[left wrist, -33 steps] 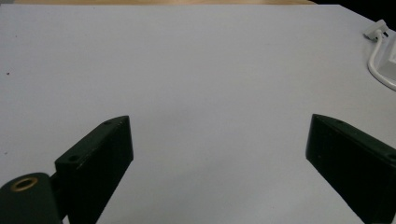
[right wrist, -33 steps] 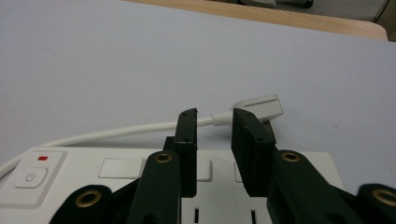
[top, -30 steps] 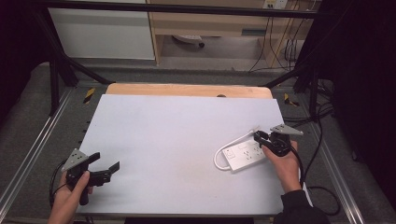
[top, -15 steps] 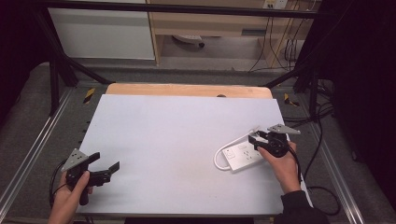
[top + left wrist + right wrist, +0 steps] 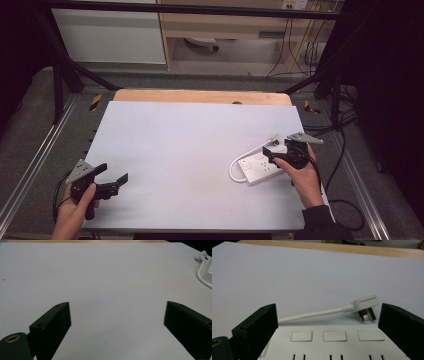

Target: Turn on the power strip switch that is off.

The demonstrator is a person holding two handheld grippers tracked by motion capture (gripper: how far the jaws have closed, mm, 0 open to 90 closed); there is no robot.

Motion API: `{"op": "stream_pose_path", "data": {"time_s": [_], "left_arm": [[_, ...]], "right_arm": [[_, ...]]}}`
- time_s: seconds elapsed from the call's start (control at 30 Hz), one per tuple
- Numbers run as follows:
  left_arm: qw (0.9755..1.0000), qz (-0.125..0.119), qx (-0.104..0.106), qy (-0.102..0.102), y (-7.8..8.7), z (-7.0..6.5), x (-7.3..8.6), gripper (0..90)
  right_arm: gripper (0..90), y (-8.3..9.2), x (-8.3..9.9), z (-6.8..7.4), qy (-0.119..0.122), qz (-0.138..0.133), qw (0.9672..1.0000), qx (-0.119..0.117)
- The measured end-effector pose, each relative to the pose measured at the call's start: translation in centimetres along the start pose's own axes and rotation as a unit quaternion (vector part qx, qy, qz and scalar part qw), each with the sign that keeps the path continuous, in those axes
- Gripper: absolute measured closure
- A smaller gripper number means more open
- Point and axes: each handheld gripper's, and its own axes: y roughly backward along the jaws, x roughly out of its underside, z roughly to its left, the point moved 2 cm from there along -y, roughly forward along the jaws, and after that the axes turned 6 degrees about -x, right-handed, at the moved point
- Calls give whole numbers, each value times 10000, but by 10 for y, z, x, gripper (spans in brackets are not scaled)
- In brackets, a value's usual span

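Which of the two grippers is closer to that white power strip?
The right gripper: it hovers over the power strip, fingers just opened, nothing between them. The left gripper sits far across the table.

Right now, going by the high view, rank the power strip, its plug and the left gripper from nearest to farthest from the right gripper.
1. Power strip: directly under the right gripper, whose open jaws have just been opening above it.
2. Plug: just beyond the strip, on the white table.
3. Left gripper: far across, at the table's near left corner.
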Motion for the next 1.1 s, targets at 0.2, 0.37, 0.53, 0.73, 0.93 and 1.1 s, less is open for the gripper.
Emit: {"op": "stream_pose_path", "data": {"time_s": [0.2, 0.37, 0.53, 0.73, 0.93, 1.1], "left_arm": [[10000, 0, 6, -13, 0, 0, 0, 74], [10000, -4, 11, -1, 0, 0, 0, 74], [10000, -10, 9, -4, 0, 0, 0, 74], [10000, -13, 10, -8, 1, -1, 0, 73], [10000, -15, 9, -2, 1, 0, 0, 71], [10000, -15, 11, -6, 1, 0, 0, 69]], "right_arm": [[33, 8, 0, 9, 172, -272, 9995, -9], [46, 17, -2, 16, 218, -409, 9989, -49], [49, 27, -5, 20, 258, -621, 9977, -47], [49, 40, -2, 22, 288, -753, 9967, -26], [49, 51, 3, 22, 291, -845, 9960, -14], [47, 61, 8, 23, 298, -919, 9953, -27]]}}
